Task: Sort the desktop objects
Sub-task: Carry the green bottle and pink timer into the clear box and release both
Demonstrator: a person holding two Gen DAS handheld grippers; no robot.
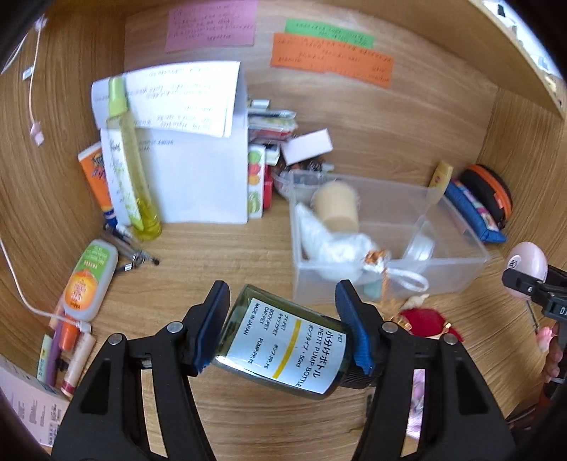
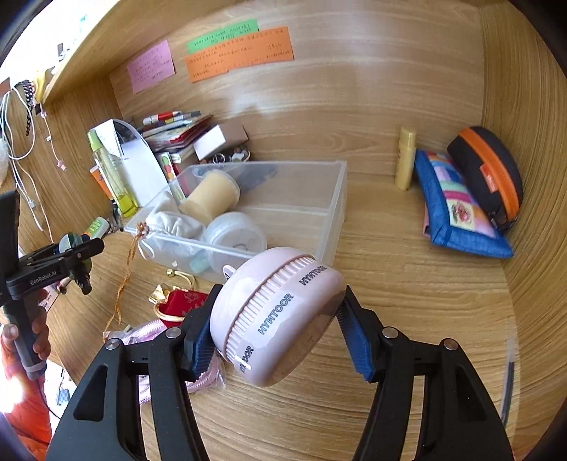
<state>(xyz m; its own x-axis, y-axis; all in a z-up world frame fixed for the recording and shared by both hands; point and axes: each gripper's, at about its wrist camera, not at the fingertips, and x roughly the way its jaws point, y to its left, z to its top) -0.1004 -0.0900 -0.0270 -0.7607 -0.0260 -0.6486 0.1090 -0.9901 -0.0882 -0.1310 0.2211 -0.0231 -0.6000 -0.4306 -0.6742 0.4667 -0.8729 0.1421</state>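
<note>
- Basically wood desk (image 2: 407, 283) sitting in a wood alcove w/ notes on back wall.
- Clear bin (image 1: 457, 227) lying mid-desk, clutter around.
- Left gripper (image 1: 283, 329) clamping green pump bottle (image 1: 283, 351), right gripper (image 2: 280, 333) clamping pink timer (image 2: 280, 315), both above desk.

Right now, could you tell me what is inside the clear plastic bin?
The clear plastic bin holds a beige cup on its side, a white drawstring pouch and a round clear container; whatever lies beneath them is covered.

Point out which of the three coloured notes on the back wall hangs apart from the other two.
The pink note, alone at the left; the green note and orange note overlap.
</note>
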